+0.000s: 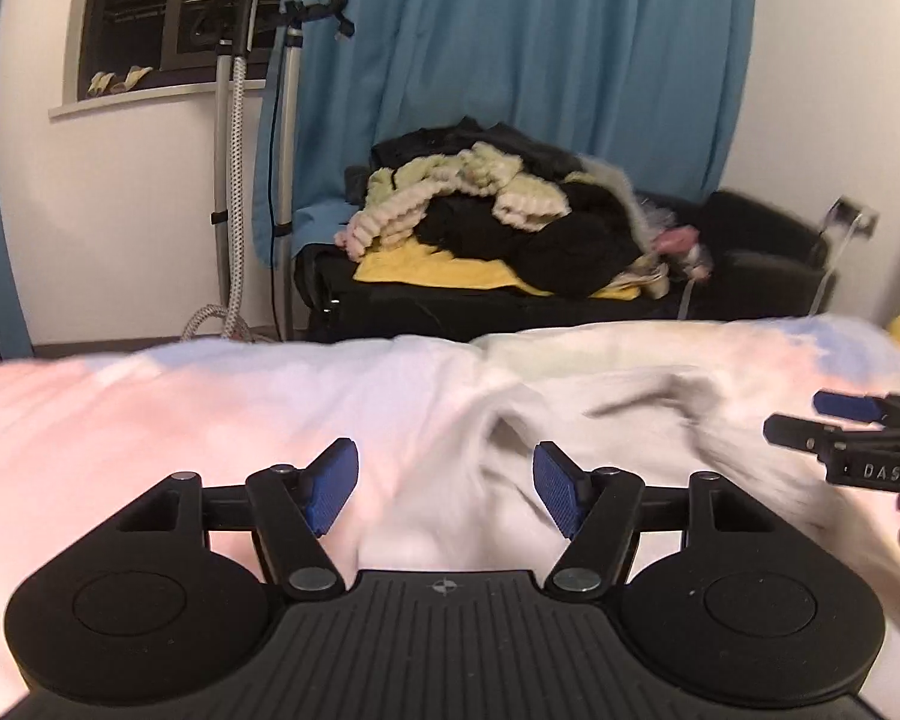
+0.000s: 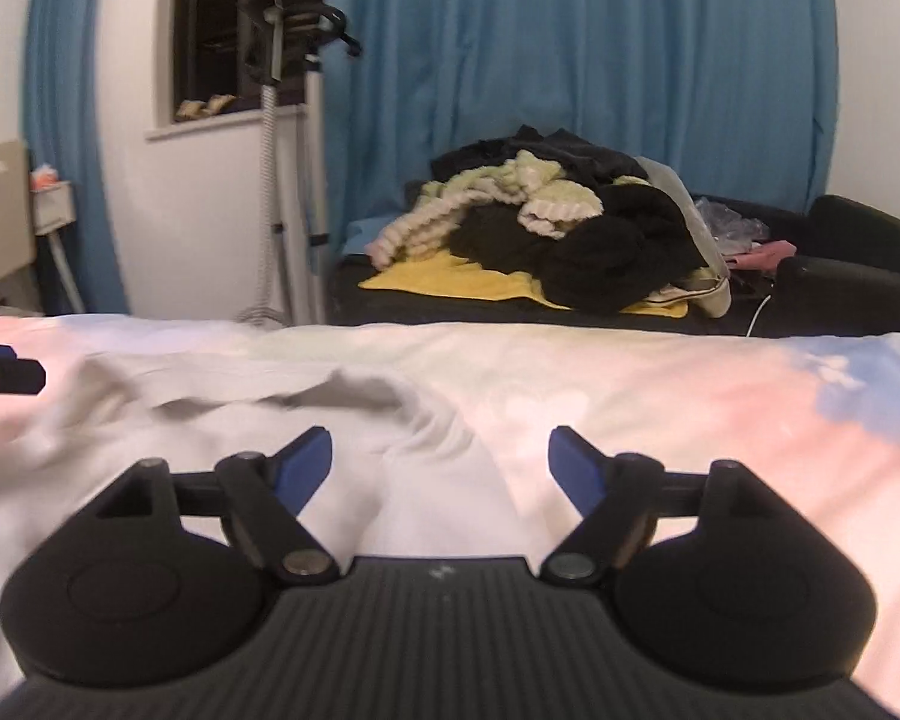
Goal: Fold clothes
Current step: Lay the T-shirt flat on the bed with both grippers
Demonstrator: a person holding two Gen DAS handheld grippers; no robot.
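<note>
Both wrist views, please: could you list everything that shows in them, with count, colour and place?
white garment: one, white, rumpled on the bedspread by both grippers
bedspread: one, pastel pink, white and blue, foreground
clothes pile: one, black, cream and yellow, on the dark sofa
sofa: one, black, behind the bed
curtain: blue, back wall
garment steamer: one, grey pole and hose, by the window
window: one, dark, upper left
left gripper: black, blue pads, open, nothing held
right gripper: same, open, nothing held

Your left gripper (image 1: 444,489) hovered over a garment (image 1: 570,420) on the bed (image 1: 150,408), laundry pile (image 1: 498,210) behind.
</note>
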